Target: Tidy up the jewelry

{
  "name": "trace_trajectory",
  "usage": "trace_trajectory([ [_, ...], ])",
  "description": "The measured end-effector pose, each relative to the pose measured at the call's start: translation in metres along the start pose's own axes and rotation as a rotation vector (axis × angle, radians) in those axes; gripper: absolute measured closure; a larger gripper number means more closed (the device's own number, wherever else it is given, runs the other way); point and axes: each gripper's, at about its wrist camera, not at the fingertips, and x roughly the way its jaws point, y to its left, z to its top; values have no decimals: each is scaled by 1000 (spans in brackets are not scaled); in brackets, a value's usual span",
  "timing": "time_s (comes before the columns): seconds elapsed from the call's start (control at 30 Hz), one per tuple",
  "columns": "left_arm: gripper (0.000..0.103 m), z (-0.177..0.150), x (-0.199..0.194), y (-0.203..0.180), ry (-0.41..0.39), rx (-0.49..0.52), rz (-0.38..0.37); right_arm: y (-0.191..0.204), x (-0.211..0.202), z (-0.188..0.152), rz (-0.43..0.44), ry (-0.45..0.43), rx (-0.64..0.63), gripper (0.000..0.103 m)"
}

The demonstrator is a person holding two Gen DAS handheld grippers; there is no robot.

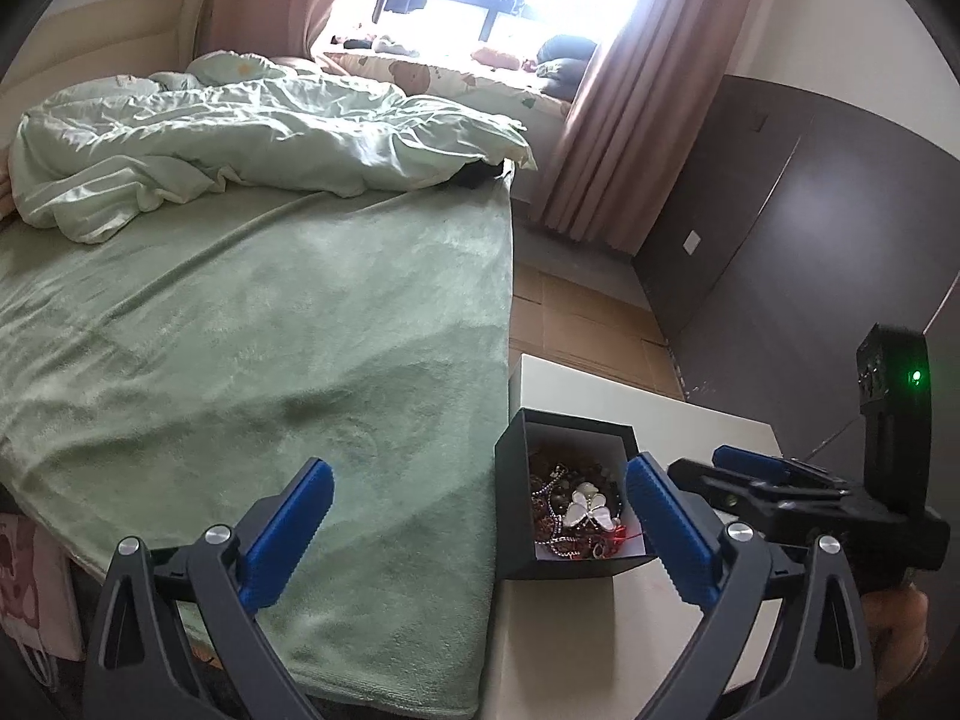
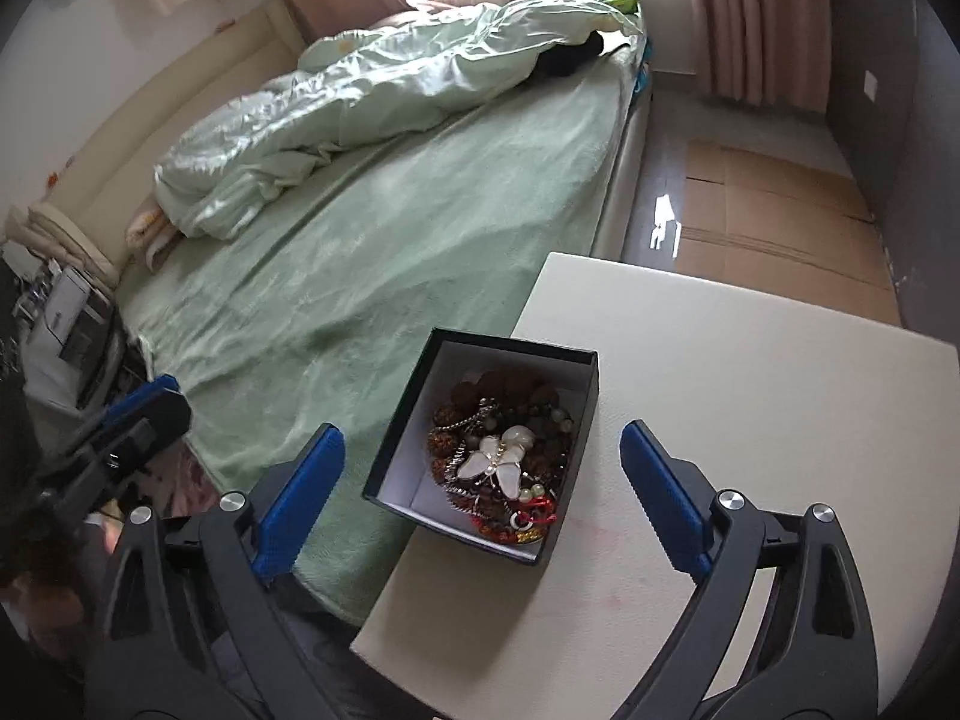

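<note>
1. A dark jewelry box (image 2: 480, 444) is sitting open at the left edge of the white surface (image 2: 750, 396), partly overhanging it — right beside the bed (image 2: 360, 276).
2. Tangled jewelry (image 2: 501, 465) is lying inside — brown beads, chains and a white butterfly brooch (image 2: 495, 459).
3. The right gripper (image 2: 480, 495) is hovering near the box, jaws released and holding nothing.
4. The left gripper (image 1: 477, 531) is hanging over the bed edge and the box, jaws spread wide and empty.
</note>
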Motion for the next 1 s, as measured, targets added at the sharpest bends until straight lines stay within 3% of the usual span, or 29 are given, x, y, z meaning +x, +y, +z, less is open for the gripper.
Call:
trace_trajectory([
  [0.43,8,-9,-22,-33,-44,44,-33,-29,-64,-19,-86,-64,67,7],
  [1.0,8,-42,-86,-91,-116,135,-67,-45,-166,-84,-193,-190,122,5],
])
